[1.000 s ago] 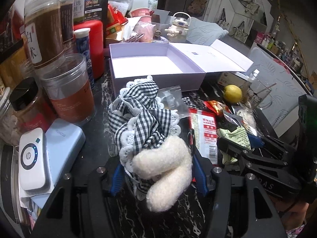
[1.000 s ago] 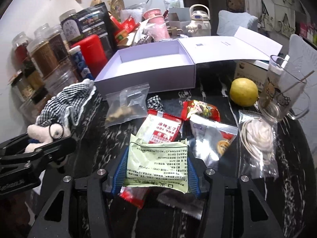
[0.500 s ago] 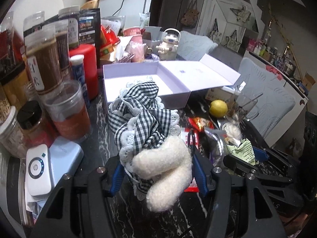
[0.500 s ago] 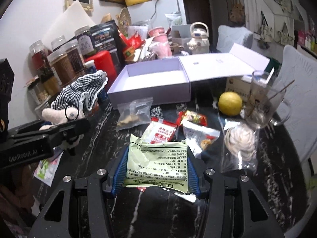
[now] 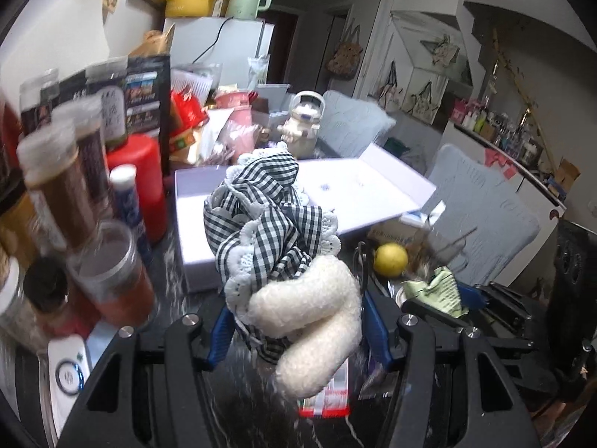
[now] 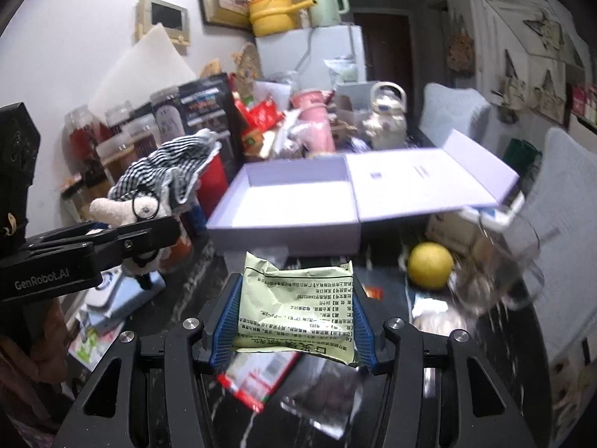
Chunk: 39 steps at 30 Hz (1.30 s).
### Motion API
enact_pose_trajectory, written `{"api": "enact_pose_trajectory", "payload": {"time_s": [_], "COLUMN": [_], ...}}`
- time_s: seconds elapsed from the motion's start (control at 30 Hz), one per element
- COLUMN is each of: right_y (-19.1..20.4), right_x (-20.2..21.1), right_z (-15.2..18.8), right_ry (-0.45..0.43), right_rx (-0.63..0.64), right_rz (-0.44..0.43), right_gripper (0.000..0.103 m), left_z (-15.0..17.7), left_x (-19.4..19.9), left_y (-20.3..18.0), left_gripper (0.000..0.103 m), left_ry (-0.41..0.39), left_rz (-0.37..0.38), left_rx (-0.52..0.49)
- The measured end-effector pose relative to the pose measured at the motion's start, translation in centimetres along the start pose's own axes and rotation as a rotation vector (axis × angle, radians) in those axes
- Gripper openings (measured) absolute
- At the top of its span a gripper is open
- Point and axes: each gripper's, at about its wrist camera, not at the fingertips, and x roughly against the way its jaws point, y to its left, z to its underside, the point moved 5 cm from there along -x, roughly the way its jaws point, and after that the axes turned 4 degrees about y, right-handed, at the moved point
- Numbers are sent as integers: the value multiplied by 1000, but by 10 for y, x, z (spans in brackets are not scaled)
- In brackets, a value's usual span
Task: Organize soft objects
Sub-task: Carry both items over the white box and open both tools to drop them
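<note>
1. Left gripper (image 5: 296,321) is pinching a white fuzzy plush toy in a black-and-white gingham dress with lace trim (image 5: 276,246), blue pads tight on both sides, carried above the dark marble tabletop (image 6: 209,283).
2. Right gripper (image 6: 294,317) clamps a pale green printed foil packet (image 6: 298,310) flat between its fingers, also held off the table.
3. Ahead of both sits the open lavender cardboard box (image 6: 283,205), lid flapped out to the right.
4. A yellow lemon (image 6: 430,266) rests near the box's front right corner, beside a clear glass mug (image 6: 503,261).
</note>
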Motion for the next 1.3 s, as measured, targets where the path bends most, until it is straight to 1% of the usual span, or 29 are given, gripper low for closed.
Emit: {"api": "enact_pose_trajectory", "payload": {"time_s": [0.07, 0.2, 0.43, 0.53, 0.57, 0.63, 0.73, 0.87, 0.93, 0.97, 1.07, 1.17, 1.27, 1.3], "right_y": [-1, -1, -8, -12, -13, -17, -22, -29, -34, -35, -38, -39, -39, -39], "right_x": [-4, -14, -39, -52, -59, -71, -91, -114, -124, -130, -144, -160, -174, -179], "right_z": [-13, -37, -82, -99, -106, -115, -128, -143, -151, -155, -167, -176, -180, -180], "right_ry": [-9, -35, -74, -93, -97, -93, -76, -75, -77, -75, -70, -55, -39, -28], "right_rx": [13, 45, 65, 89, 106, 123, 130, 133, 121, 119, 128, 144, 139, 139], "right_rz": [-9, -1, -35, -23, -4, 7, -6, 8, 21, 28, 48, 68, 76, 77], "right_gripper": [53, 53, 53, 53, 53, 53, 53, 53, 53, 53, 53, 53, 53, 53], "left_z": [-12, -33, -65, -78, -82, -90, -101, -113, -120, -121, -124, -124, -121, -120], "left_x": [-1, -11, -34, -48, -53, -64, -79, -94, -103, -109, -122, -136, -150, -155], "left_y": [-1, 1, 6, 9, 11, 15, 23, 35, 42, 45, 54, 61, 68, 70], "left_gripper": [59, 59, 59, 59, 59, 59, 59, 59, 59, 59, 59, 59, 59, 59], "left_ry": [-20, -36, -65, -83, -85, -90, -98, -97, -103, -96, -70, -51, -21, -14], "left_rz": [1, 16, -2, -21, -29, -37, -53, -61, -85, -101, -117, -167, -185, -207], "left_rx": [-11, -11, -36, -37, -38, -30, -14, 7, 2, -2, 3, -10, -12, -17]}}
